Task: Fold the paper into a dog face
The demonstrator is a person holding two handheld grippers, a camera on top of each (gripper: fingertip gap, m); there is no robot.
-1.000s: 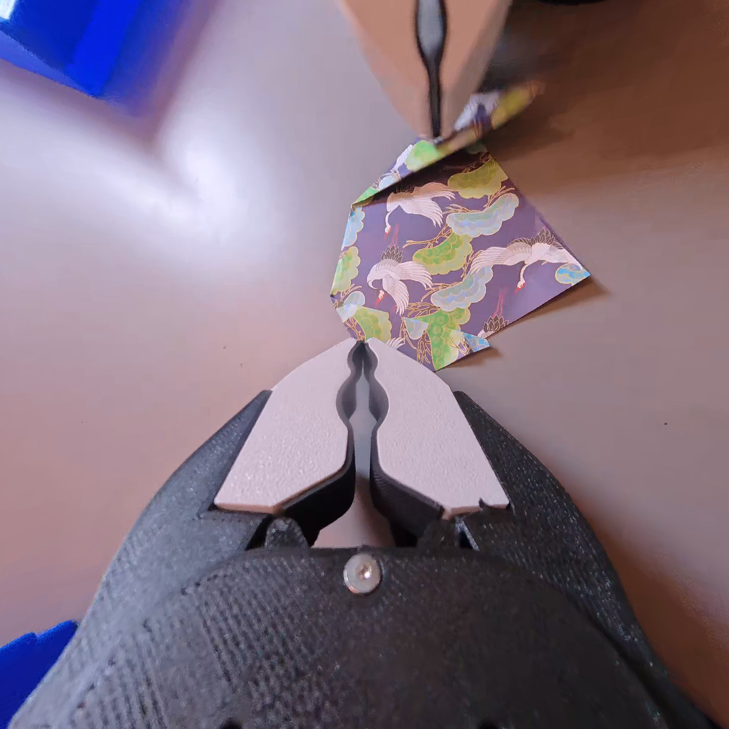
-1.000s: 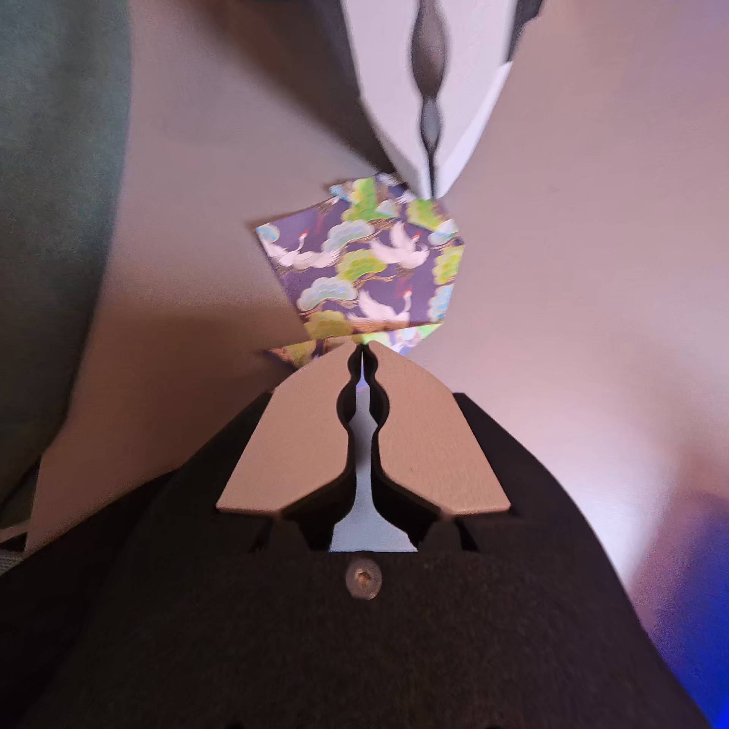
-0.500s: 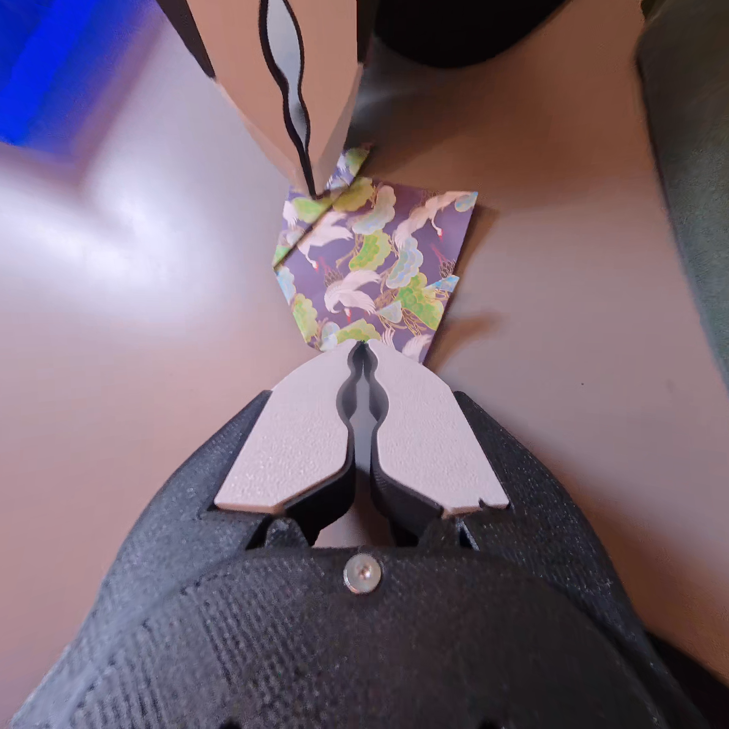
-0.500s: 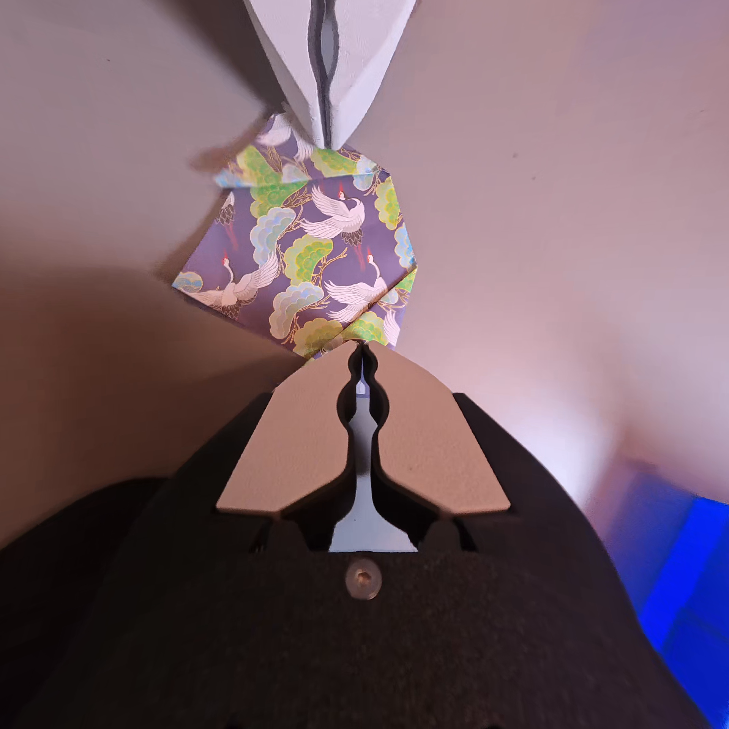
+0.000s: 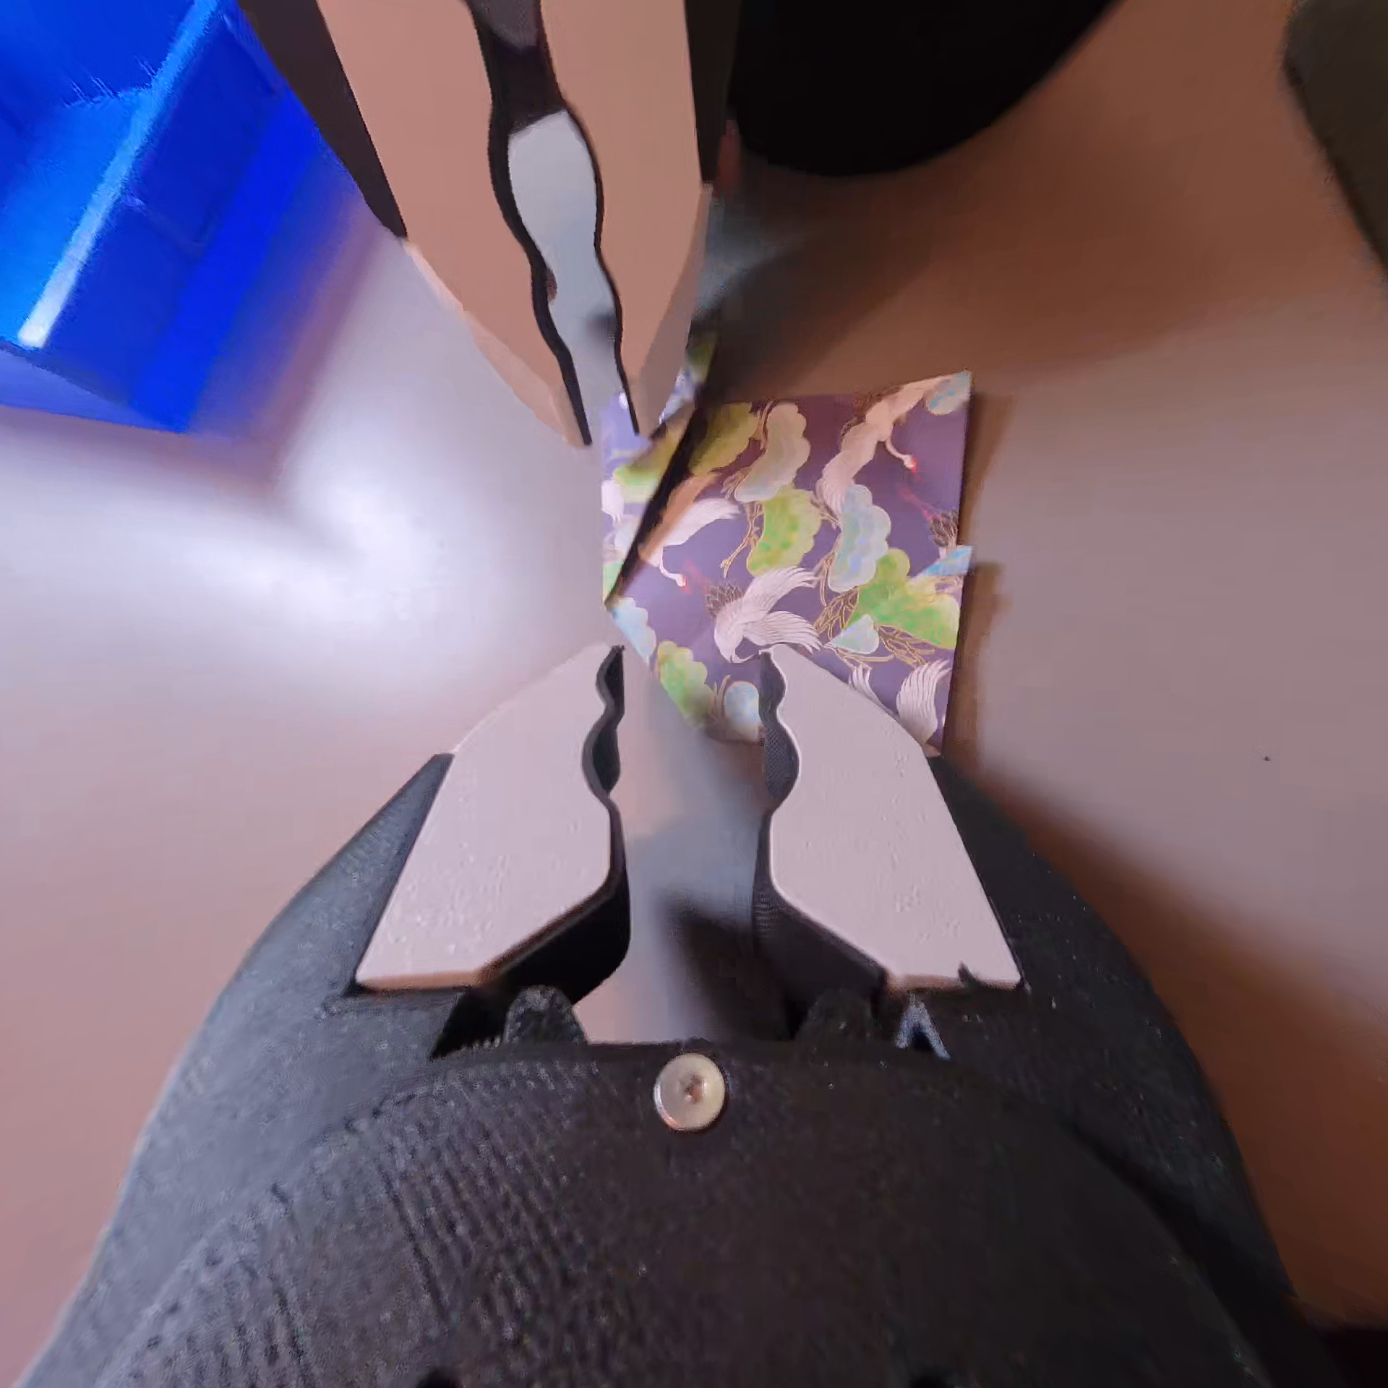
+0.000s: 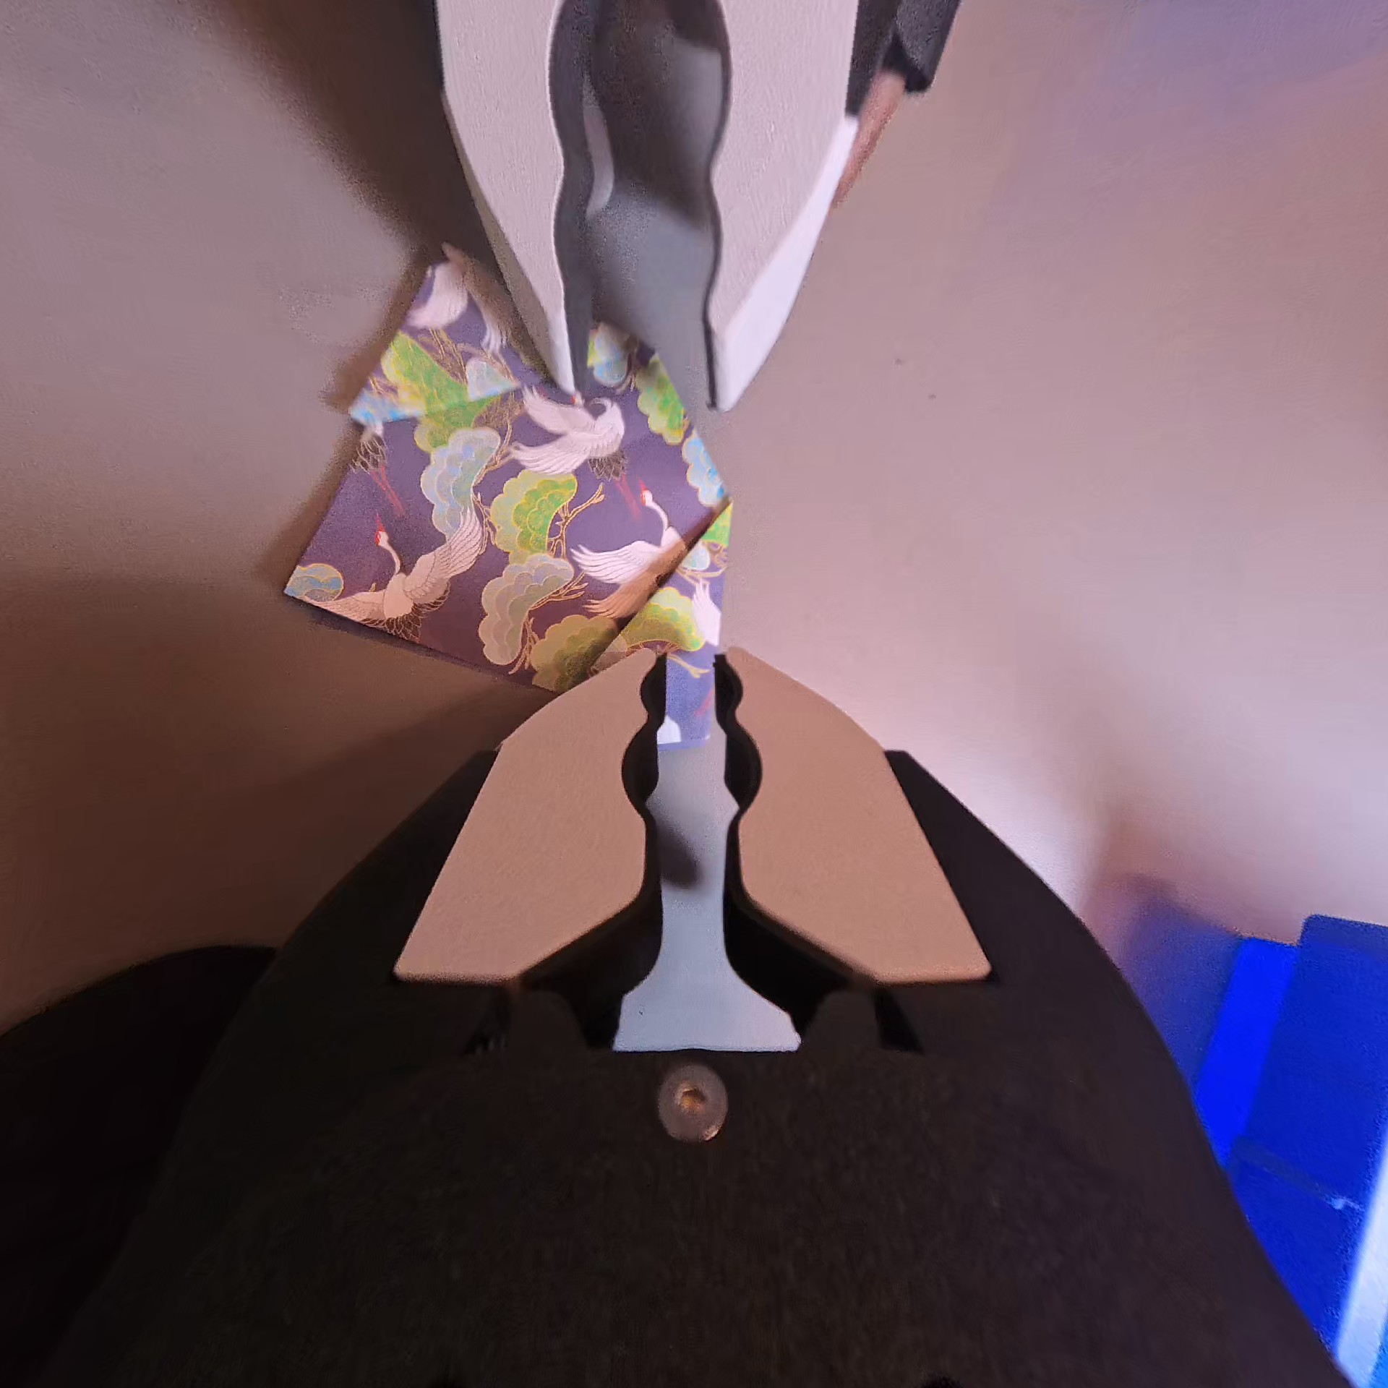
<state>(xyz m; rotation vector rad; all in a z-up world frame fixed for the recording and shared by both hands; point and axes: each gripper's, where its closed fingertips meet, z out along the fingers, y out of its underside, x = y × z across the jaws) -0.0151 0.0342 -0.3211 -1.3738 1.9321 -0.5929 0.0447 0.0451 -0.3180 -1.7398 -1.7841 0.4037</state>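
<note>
Two grippers face each other across a folded sheet of crane-patterned paper (image 5: pixel 796 556) lying flat on a pale table (image 5: pixel 225 601). Left gripper (image 5: pixel 691 661) stands parted wide, grasping nothing, its right finger overlapping the paper's near corner. Right gripper (image 6: pixel 691 657) is parted by a narrow gap, a small paper flap showing between its fingers, unpinched. Blue bin (image 5: pixel 135 210) sits beyond.

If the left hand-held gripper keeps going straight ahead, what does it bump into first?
Probably the folded paper. The left hand-held gripper is open, with the paper's near edge just past its tips. Beyond the paper is the right hand-held gripper. Depth is hard to judge.
</note>
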